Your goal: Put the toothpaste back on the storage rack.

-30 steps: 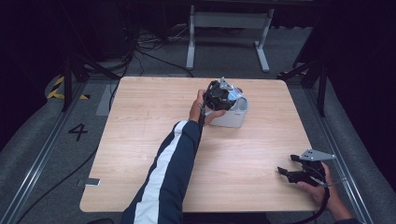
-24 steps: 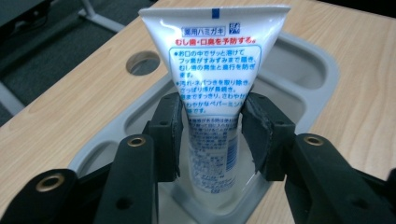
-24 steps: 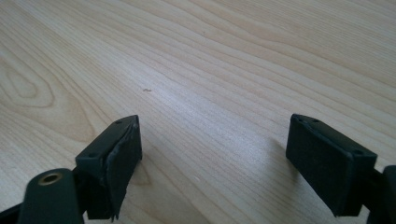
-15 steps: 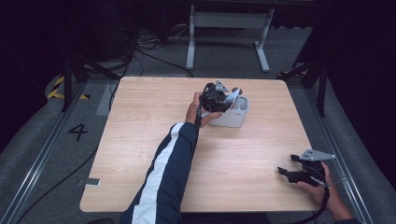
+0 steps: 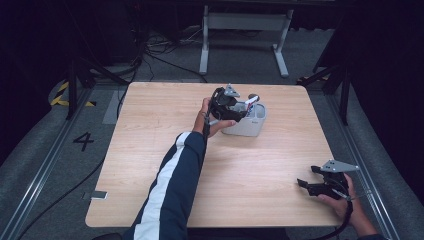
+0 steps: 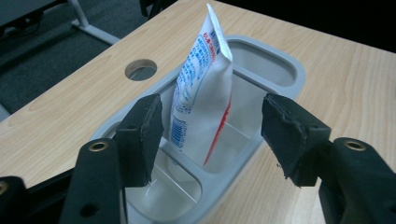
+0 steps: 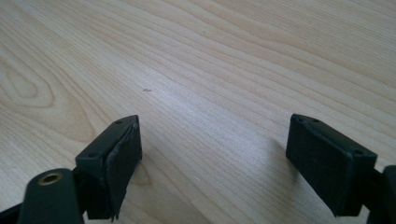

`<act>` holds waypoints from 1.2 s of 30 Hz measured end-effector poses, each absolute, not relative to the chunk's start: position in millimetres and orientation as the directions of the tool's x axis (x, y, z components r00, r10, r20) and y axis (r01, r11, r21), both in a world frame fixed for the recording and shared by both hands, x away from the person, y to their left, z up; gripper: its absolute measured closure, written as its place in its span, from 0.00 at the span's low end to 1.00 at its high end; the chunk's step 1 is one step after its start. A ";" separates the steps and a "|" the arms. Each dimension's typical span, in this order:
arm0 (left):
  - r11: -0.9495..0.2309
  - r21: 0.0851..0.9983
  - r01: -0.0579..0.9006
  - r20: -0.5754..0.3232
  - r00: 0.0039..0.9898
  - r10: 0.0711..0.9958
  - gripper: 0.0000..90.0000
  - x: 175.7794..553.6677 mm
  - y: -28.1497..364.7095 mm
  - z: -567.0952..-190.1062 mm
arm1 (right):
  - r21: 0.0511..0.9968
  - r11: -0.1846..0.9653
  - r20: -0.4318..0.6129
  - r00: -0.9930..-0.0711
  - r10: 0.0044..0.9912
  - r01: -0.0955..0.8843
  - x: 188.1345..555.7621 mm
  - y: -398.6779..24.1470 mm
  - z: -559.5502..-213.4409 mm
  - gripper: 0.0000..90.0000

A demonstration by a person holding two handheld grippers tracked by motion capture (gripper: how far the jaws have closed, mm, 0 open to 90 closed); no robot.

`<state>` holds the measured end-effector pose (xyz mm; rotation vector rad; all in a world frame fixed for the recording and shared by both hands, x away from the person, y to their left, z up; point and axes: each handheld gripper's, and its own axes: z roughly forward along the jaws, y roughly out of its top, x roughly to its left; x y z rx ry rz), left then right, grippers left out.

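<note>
High view: a pale wooden table [image 5: 150, 165] with a grey compartmented caddy [image 5: 248, 122] on its far half, right of centre. The left gripper [image 5: 227, 102] is held over the caddy's near-left end by a hand on a navy sleeve with a white stripe [image 5: 167, 195]; the right gripper [image 5: 320, 186] rests near the near-right corner, well apart from the caddy.

Left gripper view: the jaws stand wide apart, one on each side of a white tube [image 6: 203, 93] with blue print and a red stripe. The tube stands tilted in a middle compartment of the caddy [image 6: 275, 70], crimped end up, touching neither pad [image 6: 142, 133]. A round cable hole [image 6: 140, 69] lies in the tabletop to the left of the caddy.

Right gripper view: the jaws are likewise apart over bare wood [image 7: 196, 74], holding nothing.

The step in hand appears to be either letting go of the tube or closing on it; the frames do not settle which. For a clean release, the hand should draw straight back and up so neither pad catches the crimp and tips the tube out. For a grasp, the pads should close on the flat faces below the crimp.
</note>
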<state>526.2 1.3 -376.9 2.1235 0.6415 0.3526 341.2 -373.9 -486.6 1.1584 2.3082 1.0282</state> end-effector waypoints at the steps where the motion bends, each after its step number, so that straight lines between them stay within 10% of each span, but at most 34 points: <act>1: -0.496 0.810 0.314 0.024 0.826 0.563 0.42 523.3 3.8 -375.0 | 0.742 0.399 0.004 -0.599 0.801 0.538 341.1 -373.8 -486.6 0.21; 36: -0.627 0.734 0.261 0.170 0.823 0.542 0.29 456.2 84.4 -360.8 | 0.740 0.402 0.006 -0.602 0.798 0.539 342.4 -373.8 -486.7 0.20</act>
